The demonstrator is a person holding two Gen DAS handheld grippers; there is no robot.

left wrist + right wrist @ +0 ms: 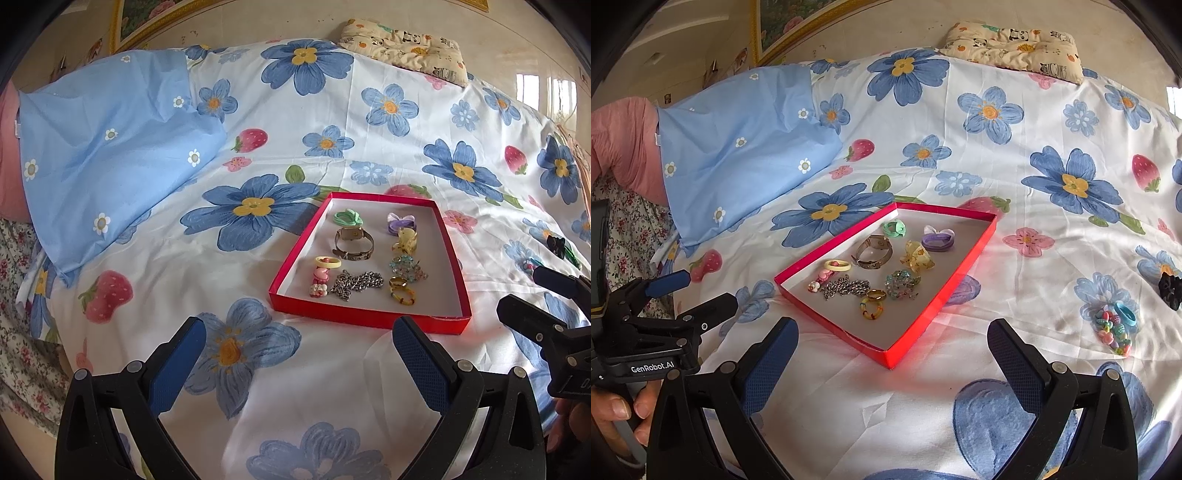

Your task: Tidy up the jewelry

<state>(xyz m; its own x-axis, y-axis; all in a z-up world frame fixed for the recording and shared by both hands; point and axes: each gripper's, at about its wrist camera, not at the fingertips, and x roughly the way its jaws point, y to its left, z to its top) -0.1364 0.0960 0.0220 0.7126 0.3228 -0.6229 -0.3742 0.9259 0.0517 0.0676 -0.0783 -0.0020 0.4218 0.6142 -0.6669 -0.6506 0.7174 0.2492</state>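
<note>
Left gripper: fingers spread wide, nothing between the pads, poised above the floral bedsheet. Right gripper: fingers likewise spread wide and empty.

Red tray: shallow, rectangular, lying flat on the sheet. In the left wrist view it sits just beyond the fingertips, nearer the right finger, with its long axis running away from the gripper. In the right wrist view it lies turned, long axis running from ahead of the left finger toward the far right, its near corner pointing back into the gap between the fingers.

Tray contents: green hair tie and purple hair tie at the far end; watch resting on its side, strap looped closed, face toward the far end; yellow bow clip; yellow ring-shaped clip; pink clip, long axis pointing toward the gripper; silver chain bunched, stretched across the tray's width; beaded bracelet; gold ring; yellow-green ring nearest the fingertips.

Outside the tray, beyond and outboard of the right gripper's right finger: a colourful bead bracelet touching a blue ring, and a black scrunchie farther out.
</note>
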